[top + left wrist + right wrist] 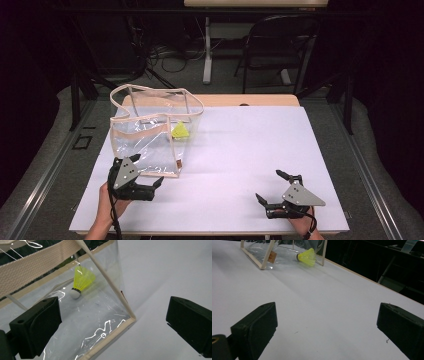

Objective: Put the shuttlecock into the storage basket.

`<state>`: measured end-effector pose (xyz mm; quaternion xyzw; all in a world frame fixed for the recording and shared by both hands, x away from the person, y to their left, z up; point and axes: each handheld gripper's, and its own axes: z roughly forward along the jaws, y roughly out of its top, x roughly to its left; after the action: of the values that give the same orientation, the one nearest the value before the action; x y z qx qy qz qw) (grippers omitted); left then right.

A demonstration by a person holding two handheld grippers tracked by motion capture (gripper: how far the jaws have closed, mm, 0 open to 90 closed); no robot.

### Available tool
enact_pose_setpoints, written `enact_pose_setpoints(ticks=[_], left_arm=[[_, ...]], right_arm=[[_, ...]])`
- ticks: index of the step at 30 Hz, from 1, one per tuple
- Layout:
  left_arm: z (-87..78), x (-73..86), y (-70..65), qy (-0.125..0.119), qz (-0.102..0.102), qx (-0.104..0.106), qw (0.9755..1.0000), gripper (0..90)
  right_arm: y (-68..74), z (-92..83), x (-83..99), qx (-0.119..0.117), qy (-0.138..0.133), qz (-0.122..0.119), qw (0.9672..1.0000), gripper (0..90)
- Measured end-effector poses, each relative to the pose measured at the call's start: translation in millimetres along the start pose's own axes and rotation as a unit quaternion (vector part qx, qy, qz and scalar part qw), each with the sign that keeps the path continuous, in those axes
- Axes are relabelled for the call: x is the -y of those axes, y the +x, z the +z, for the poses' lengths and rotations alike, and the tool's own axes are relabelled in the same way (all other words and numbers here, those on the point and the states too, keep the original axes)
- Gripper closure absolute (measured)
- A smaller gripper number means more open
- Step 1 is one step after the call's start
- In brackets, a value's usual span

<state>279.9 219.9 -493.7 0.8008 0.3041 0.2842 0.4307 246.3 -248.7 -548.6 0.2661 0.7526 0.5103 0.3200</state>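
A clear plastic bag (145, 135) with beige trim stands open on the white table top (240, 150) at the left. Inside it lies a yellow shuttlecock (180, 131) with a white cork, also visible as the shuttlecock (81, 281) through the bag wall and the shuttlecock (307, 257) far off. My left gripper (150, 175) sits open just in front of the bag's near right corner (131, 317), jaws wide apart and empty. My right gripper (272, 187) rests open at the front right of the table, far from the bag (274, 252), nothing between its jaws.
A small brown tag (271, 256) hangs on the bag's corner edge. The white sheet has wide bare room in the middle and right. Beyond the table's wooden far edge (250, 100) stand a black chair (280, 45) and cables on the floor.
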Motion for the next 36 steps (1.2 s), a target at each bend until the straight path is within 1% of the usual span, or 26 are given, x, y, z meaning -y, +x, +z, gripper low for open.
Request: enact_pose_setpoints(ticks=[2, 4, 11, 12, 14, 19, 21, 24, 27, 30, 31, 32, 33, 36], left_arm=[[-0.5, 4.1, -1.7, -0.001, 0.0, -0.001, 1.0, 0.0], [0.2, 9.9, -3.2, 0.002, -0.005, 0.003, 1.0, 0.0], [1.3, 20.0, -7.5, 0.004, 0.0, 0.004, 1.0, 0.0], [2.1, 23.5, -8.5, 0.008, -0.001, 0.008, 0.9999, 0.0], [2.3, 25.3, -8.9, 0.009, -0.001, 0.007, 0.9999, 0.0], [3.8, 35.8, -11.2, 0.012, -0.008, 0.01, 0.9998, 0.0], [4.2, 37.3, -11.7, 0.014, -0.007, 0.011, 0.9998, 0.0], [6.3, 43.8, -14.1, 0.017, -0.005, 0.013, 0.9998, 0.0], [8.9, 50.1, -15.4, 0.018, -0.012, 0.016, 0.9996, 0.0], [10.4, 54.3, -16.0, 0.019, -0.012, 0.017, 0.9996, 0.0], [11.9, 58.2, -16.4, 0.02, -0.017, 0.019, 0.9995, 0.0], [11.9, 58.2, -16.4, 0.02, -0.017, 0.019, 0.9995, 0.0], [12.9, 61.5, -16.4, 0.018, -0.022, 0.019, 0.9994, 0.0], [14.5, 65.8, -16.9, 0.014, -0.027, 0.022, 0.9993, 0.0]], right_arm=[[0.1, 0.0, -0.1, 0.0, 0.001, 0.0, 1.0, 2.6], [0.3, 0.1, -0.1, 0.0, 0.002, 0.001, 1.0, 2.6], [0.3, 0.5, 0.1, 0.0, 0.002, 0.001, 1.0, 2.6], [0.2, 0.5, 0.1, 0.001, 0.002, 0.001, 1.0, 2.6], [0.2, 0.5, 0.1, 0.001, 0.002, 0.001, 1.0, 2.6], [0.2, 0.5, 0.2, 0.001, 0.002, 0.001, 1.0, 2.6], [0.0, 0.6, 0.3, 0.0, 0.003, 0.001, 1.0, 2.6], [0.2, 0.7, 0.3, 0.0, 0.003, 0.001, 1.0, 2.6], [0.2, 0.7, 0.4, 0.0, 0.003, 0.001, 1.0, 2.6], [0.0, 0.7, 0.5, 0.0, 0.003, 0.001, 1.0, 2.6], [-0.2, 0.9, 0.6, 0.0, 0.003, 0.001, 1.0, 2.6], [-0.2, 0.9, 0.6, 0.0, 0.003, 0.001, 1.0, 2.6], [-0.1, 0.9, 0.6, 0.0, 0.003, 0.001, 1.0, 2.6], [0.1, 0.9, 0.6, 0.0, 0.004, 0.001, 1.0, 2.6]])
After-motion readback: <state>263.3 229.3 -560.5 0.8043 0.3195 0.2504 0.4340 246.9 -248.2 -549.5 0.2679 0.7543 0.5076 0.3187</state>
